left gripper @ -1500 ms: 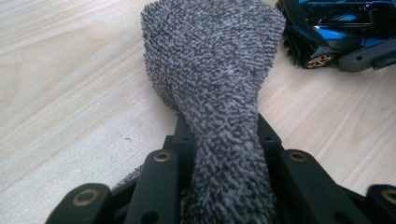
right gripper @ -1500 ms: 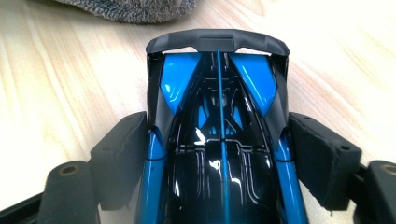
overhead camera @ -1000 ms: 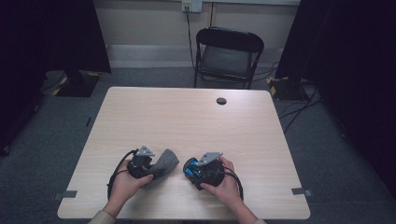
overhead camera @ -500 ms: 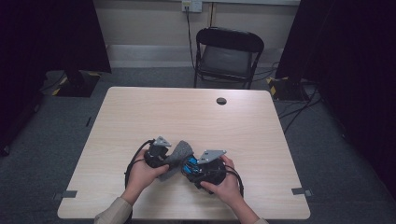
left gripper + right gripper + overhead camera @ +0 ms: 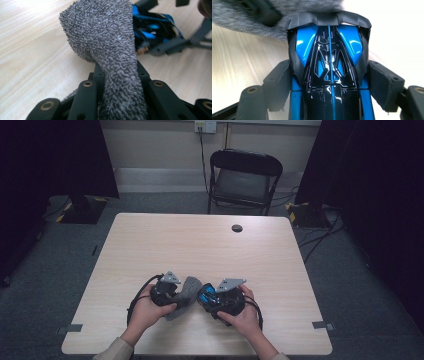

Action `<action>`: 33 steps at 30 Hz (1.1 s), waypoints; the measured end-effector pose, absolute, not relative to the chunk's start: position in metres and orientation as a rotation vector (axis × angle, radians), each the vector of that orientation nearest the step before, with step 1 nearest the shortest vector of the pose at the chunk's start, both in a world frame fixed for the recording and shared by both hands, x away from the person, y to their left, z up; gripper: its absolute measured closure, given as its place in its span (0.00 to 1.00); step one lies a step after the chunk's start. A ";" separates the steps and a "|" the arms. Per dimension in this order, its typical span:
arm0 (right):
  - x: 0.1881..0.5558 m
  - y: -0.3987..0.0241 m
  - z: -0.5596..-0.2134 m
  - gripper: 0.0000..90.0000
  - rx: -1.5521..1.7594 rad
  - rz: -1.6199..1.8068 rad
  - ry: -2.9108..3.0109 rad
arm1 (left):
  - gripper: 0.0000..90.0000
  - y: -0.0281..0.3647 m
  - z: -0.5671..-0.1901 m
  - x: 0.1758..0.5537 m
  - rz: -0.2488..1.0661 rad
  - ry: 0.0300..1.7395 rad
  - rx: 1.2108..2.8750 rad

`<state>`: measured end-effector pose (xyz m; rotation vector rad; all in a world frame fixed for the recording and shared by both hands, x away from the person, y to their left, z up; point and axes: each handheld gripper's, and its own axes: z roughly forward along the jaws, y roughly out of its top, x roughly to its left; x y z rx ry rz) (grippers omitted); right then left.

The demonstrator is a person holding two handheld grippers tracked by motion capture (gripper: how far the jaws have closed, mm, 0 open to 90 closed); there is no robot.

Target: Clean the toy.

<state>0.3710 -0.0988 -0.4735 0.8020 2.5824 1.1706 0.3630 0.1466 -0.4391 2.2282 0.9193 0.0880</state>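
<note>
A glossy blue-and-black toy car [image 5: 329,75], clamped at its flanks between the jaws of the right gripper [image 5: 214,301], sits low over the near edge of the bench [image 5: 210,245] as a grey terry cloth [image 5: 107,42] is brought up against its nose. The left gripper [image 5: 172,296], just beside the car, has its jaws clenched on a bunched fold of the cloth. Both items appear secured and cloth meets car; the wiping of the bodywork looks barely begun, with most of the shell left to cover.
</note>
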 end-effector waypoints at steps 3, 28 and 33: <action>0.373 -0.100 -0.473 0.29 0.816 1.160 2.583 | 0.79 0.152 -0.440 0.359 0.067 0.916 2.228; 0.369 -0.089 -0.477 0.28 0.755 1.201 2.615 | 0.79 0.143 -0.446 0.372 0.098 0.964 2.229; 0.373 -0.090 -0.477 0.28 0.801 1.186 2.600 | 0.79 0.152 -0.451 0.365 0.054 0.946 2.237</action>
